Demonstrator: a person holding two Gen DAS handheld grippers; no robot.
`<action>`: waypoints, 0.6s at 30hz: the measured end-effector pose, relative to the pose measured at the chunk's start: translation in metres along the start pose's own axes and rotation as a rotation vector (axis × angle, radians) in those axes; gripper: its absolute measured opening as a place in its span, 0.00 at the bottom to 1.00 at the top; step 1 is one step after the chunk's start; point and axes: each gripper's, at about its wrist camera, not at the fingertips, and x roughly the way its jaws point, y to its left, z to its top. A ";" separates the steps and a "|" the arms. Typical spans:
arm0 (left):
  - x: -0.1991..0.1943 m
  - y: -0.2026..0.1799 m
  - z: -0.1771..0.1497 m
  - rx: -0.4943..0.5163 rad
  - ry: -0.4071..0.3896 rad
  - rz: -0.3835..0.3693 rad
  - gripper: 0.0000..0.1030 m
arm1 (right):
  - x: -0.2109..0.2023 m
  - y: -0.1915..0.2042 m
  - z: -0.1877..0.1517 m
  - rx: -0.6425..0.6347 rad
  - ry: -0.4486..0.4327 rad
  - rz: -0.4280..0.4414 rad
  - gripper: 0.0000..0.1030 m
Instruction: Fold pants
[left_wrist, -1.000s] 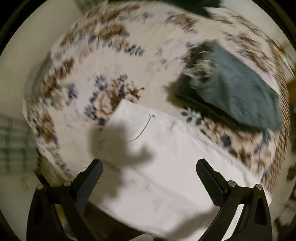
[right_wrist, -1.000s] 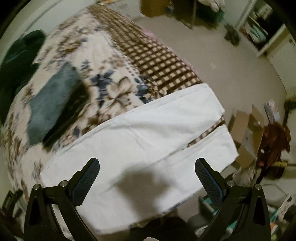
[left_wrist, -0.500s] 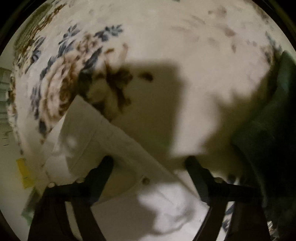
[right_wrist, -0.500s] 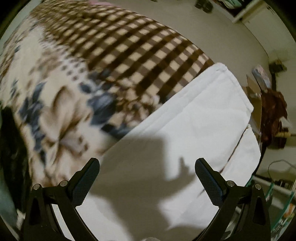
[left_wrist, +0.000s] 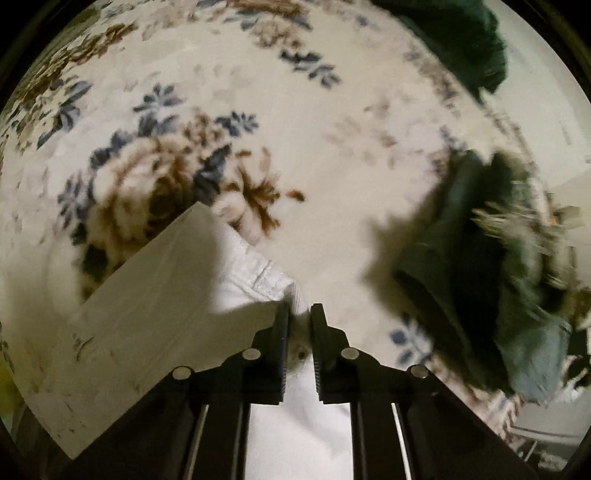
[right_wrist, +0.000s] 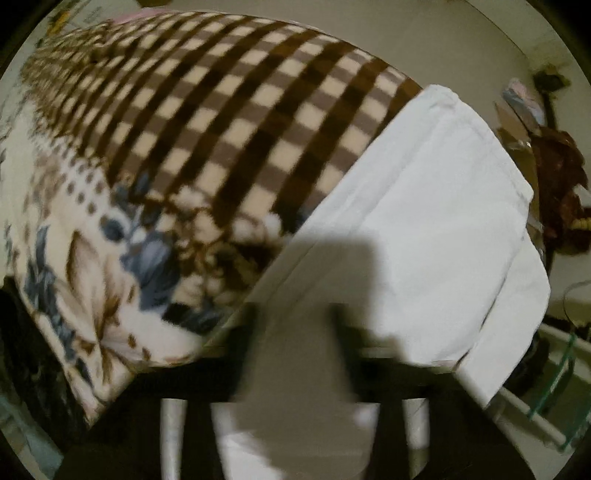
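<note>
White pants (left_wrist: 162, 295) lie on a floral blanket (left_wrist: 332, 155). In the left wrist view my left gripper (left_wrist: 299, 314) is shut on the pants' waistband corner, which is pinched between the pads. In the right wrist view a white pant leg (right_wrist: 424, 221) stretches to the bed's edge. My right gripper (right_wrist: 293, 317) is blurred and low over that leg, its fingers (right_wrist: 251, 332) narrowed with white cloth between them; whether they grip it is unclear.
Folded dark green garments (left_wrist: 480, 277) lie on the blanket to the right of the left gripper, with another dark pile (left_wrist: 469, 40) farther back. A brown checked blanket section (right_wrist: 221, 110) lies beyond the pant leg. Floor clutter (right_wrist: 554, 177) sits past the bed's edge.
Both grippers dropped from above the pants down onto them. The left jaws went from wide open to shut on the waistband corner. The right fingers have closed inward over the leg.
</note>
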 end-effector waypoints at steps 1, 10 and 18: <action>-0.013 0.005 -0.009 0.008 -0.010 -0.026 0.09 | -0.007 -0.009 -0.007 -0.009 -0.034 0.002 0.00; -0.094 0.068 -0.064 0.014 -0.037 -0.179 0.08 | -0.071 -0.092 -0.056 -0.110 -0.083 0.187 0.00; -0.098 0.124 -0.115 -0.042 -0.055 -0.175 0.06 | -0.051 -0.031 -0.046 -0.153 0.032 0.359 0.78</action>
